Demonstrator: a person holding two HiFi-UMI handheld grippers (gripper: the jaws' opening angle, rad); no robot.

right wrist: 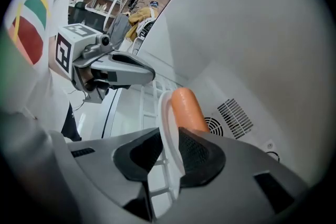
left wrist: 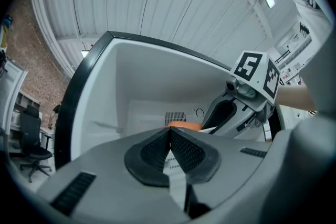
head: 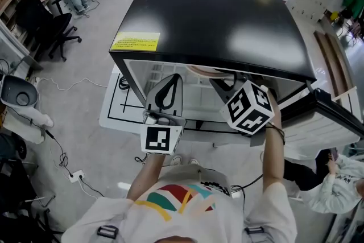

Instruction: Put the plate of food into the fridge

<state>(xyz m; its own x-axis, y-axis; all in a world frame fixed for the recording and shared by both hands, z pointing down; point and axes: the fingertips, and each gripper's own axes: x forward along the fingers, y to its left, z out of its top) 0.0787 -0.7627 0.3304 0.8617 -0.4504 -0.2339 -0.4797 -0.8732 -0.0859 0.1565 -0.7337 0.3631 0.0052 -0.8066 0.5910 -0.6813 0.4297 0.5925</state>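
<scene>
Right gripper (right wrist: 170, 147): clenched on plate (right wrist: 166, 113) rim; sausage (right wrist: 188, 108) beyond fingertips, could roll off if tilted. Left gripper (left wrist: 169, 136): closed, empty.

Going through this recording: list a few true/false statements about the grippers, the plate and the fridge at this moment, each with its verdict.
1. The right gripper is shut on the rim of a white plate. True.
2. The left gripper grips the plate too. False: its jaws are together with nothing between them.
3. An orange sausage-like piece lies on the plate. True.
4. The fridge is closed. False: it stands open, and both grippers reach inside.
5. The fridge has a white top. False: the top is black.
</scene>
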